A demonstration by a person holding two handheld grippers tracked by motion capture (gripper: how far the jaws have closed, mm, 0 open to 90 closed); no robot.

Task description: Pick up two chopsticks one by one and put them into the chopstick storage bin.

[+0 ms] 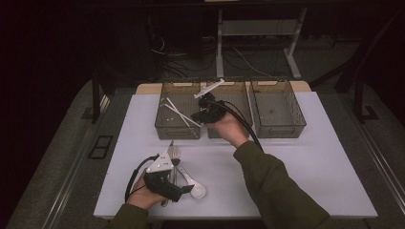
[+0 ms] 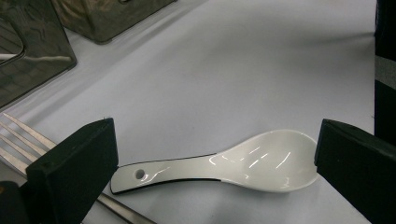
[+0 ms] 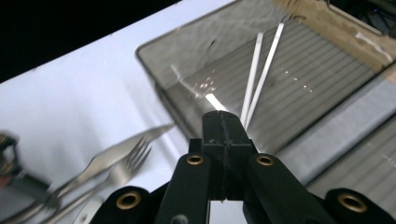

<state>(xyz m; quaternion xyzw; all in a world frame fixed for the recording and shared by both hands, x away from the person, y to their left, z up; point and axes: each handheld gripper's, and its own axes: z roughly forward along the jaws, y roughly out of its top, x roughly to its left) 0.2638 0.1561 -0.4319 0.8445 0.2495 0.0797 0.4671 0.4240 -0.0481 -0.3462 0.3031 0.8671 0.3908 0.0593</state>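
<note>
Chopsticks point(image 1: 177, 112): pair already in left bin point(image 1: 162, 125)
Right gripper point(image 3: 223, 122): jaws pressed together on a white stick above the bins
Left gripper point(image 2: 210, 158): spread around spoon point(image 2: 219, 163)
Leftovers: spoon, forks point(image 1: 175, 153) on table point(image 1: 296, 167)

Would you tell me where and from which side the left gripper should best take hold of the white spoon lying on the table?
Probably by the handle. The white spoon lies flat, bowl up, its handle narrow and straight while the bowl is wide, rounded and glossy. The left gripper stands open over it, jaws astride its length; turning so the pads close across the handle from above should hold better. Forks lie near the handle end.
</note>
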